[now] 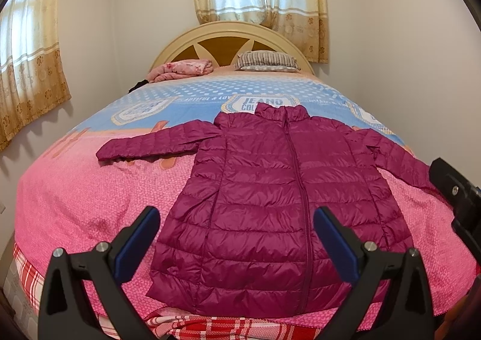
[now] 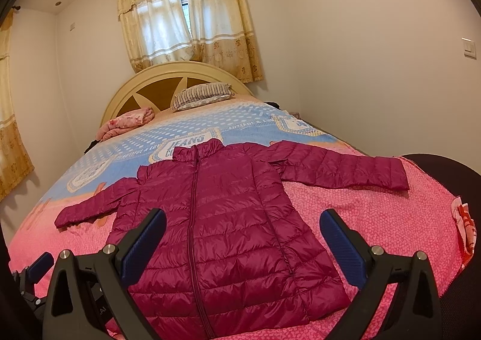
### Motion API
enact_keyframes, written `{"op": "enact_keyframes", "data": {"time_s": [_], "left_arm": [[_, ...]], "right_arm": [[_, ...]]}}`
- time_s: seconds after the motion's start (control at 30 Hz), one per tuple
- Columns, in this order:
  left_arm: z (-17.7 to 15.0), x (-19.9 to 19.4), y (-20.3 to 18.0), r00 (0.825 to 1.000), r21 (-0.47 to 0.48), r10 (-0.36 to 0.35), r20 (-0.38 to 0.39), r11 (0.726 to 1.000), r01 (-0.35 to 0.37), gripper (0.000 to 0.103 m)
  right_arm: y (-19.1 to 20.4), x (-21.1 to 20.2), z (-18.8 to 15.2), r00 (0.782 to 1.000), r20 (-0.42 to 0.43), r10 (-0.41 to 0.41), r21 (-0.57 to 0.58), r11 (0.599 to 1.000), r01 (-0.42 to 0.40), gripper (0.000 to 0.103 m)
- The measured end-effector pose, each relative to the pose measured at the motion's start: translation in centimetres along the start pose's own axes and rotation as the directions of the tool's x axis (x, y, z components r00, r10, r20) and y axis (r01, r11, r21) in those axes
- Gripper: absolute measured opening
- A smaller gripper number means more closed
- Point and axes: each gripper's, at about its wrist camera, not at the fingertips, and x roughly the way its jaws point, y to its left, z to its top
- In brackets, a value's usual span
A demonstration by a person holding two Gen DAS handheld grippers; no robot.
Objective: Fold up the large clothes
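A magenta quilted puffer jacket (image 1: 270, 189) lies flat and zipped on the bed, collar toward the headboard, both sleeves spread out sideways. It also shows in the right wrist view (image 2: 219, 220). My left gripper (image 1: 237, 220) is open and empty, held above the jacket's hem near the foot of the bed. My right gripper (image 2: 243, 223) is open and empty, also above the hem, to the right of the left one. Part of the right gripper (image 1: 457, 198) shows at the right edge of the left wrist view.
The bed (image 1: 75, 204) has a pink and blue cover. A striped pillow (image 1: 266, 61) and a folded pink blanket (image 1: 183, 69) lie by the headboard (image 1: 228, 30). Walls stand close on both sides. A dark rounded object (image 2: 445, 171) sits at the bed's right.
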Motion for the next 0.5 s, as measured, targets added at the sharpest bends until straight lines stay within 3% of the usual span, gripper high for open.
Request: {"op": "enact_keyframes", "data": {"time_s": [0.5], "left_arm": [[-0.01,-0.02,0.11,1.000,0.000,-0.001,0.001,1.000,0.001,0.103]], "right_arm": [[0.07,0.21,-0.42,1.000,-0.013,-0.001,0.006,1.000,0.001,0.102]]}}
